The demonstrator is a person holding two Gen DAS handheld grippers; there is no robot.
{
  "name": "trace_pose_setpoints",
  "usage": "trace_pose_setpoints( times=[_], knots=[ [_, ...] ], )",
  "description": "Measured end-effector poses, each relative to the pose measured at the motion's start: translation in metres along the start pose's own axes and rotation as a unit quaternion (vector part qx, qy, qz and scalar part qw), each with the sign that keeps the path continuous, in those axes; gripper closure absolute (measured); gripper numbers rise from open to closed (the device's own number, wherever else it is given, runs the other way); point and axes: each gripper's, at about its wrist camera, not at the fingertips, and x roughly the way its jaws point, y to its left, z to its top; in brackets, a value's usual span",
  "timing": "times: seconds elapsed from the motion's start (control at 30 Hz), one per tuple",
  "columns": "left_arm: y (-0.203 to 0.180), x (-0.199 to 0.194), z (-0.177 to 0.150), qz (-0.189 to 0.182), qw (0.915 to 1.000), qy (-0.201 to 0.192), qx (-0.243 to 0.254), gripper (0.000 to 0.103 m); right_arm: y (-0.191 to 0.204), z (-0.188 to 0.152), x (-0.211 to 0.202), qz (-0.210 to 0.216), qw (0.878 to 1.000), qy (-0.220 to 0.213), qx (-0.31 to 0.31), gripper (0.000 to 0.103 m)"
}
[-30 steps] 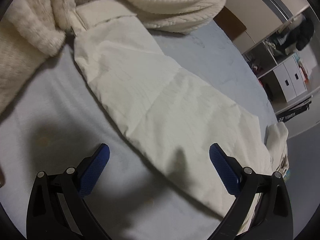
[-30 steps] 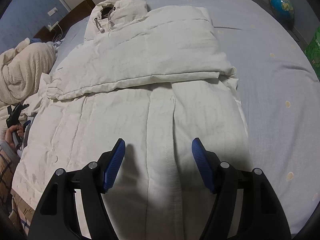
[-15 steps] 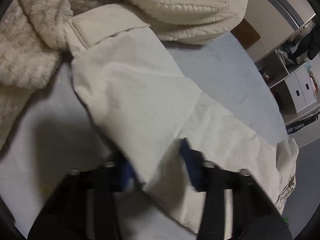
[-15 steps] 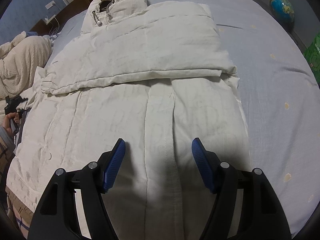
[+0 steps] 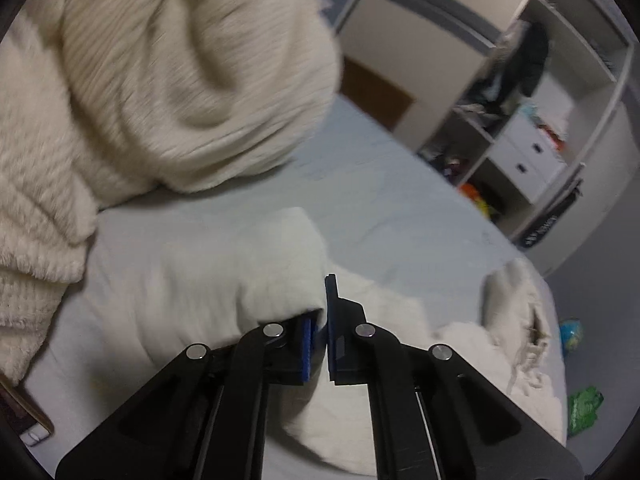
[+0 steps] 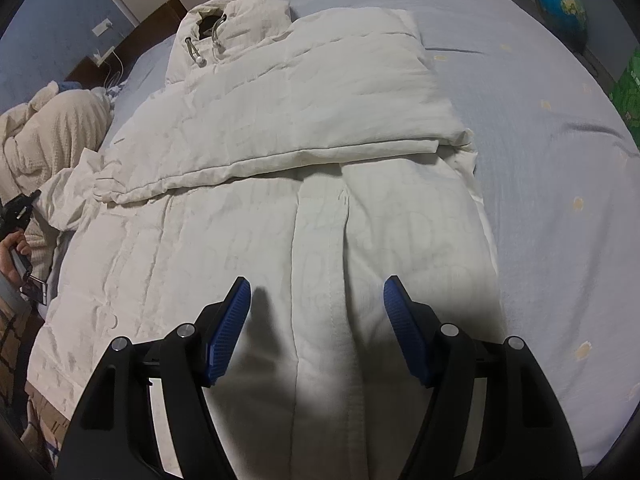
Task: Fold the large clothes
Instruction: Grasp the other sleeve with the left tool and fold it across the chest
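Item: cream quilted puffer jacket (image 6: 280,208), large, with hood (image 6: 236,20) and grey drawcords. Lies front-up, spread flat on the pale blue bed sheet (image 6: 560,160); one sleeve (image 6: 304,104) is folded across the chest, the front placket runs down the middle toward the camera. The other sleeve (image 5: 224,280) is at the jacket's far left edge, bunched and raised off the sheet.

Left gripper (image 5: 318,332): black frame, blue pads, jaws clamped narrow on a fold of that sleeve's fabric; the cloth drapes over the left pad. View blurred.

Right gripper (image 6: 316,320): jaws wide apart, nothing between them, poised above the lower front of the jacket astride the placket; contact with the cloth cannot be told.

Adjacent: cream ribbed fleece blanket (image 5: 168,80), heaped on the sheet beside the held sleeve. White shelving unit (image 5: 540,128) with drawers beyond the bed. Blue globe (image 6: 562,4) past the far corner. A person's hand (image 6: 12,260) at the left edge of the right-wrist view.
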Motion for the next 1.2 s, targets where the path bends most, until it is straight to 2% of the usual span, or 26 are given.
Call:
trace_pose_setpoints(
  times=[0.2,0.33,0.53,0.7,0.87,0.97,1.13,1.2],
  knots=[
    [-0.063,-0.015,0.000,-0.043,0.9981,-0.020,0.039,0.098,-0.004,0.001,-0.003,0.016,1.000,-0.008,0.011,0.038],
    [-0.113,-0.024,-0.011,-0.078,0.9943,-0.022,0.069,0.098,-0.009,0.000,-0.005,0.029,0.999,-0.014,0.021,0.038],
    [-0.193,-0.033,-0.040,-0.121,0.9825,-0.018,0.141,0.098,-0.014,-0.001,-0.009,0.045,0.998,-0.024,0.033,0.038],
    [-0.244,-0.029,-0.073,-0.143,0.9707,-0.001,0.193,0.098,-0.017,-0.002,-0.012,0.058,0.997,-0.030,0.043,0.038],
    [-0.286,-0.017,-0.112,-0.165,0.9584,0.028,0.231,0.098,-0.019,-0.003,-0.013,0.067,0.996,-0.034,0.050,0.038],
    [-0.309,-0.002,-0.147,-0.173,0.9501,0.061,0.252,0.098,-0.022,-0.003,-0.013,0.072,0.995,-0.036,0.054,0.038],
    [-0.326,0.024,-0.201,-0.167,0.9394,0.114,0.277,0.096,-0.024,-0.004,-0.014,0.078,0.994,-0.039,0.059,0.038],
    [-0.327,0.039,-0.220,-0.159,0.9343,0.141,0.287,0.092,-0.024,-0.004,-0.014,0.079,0.994,-0.039,0.059,0.038]
  ],
)
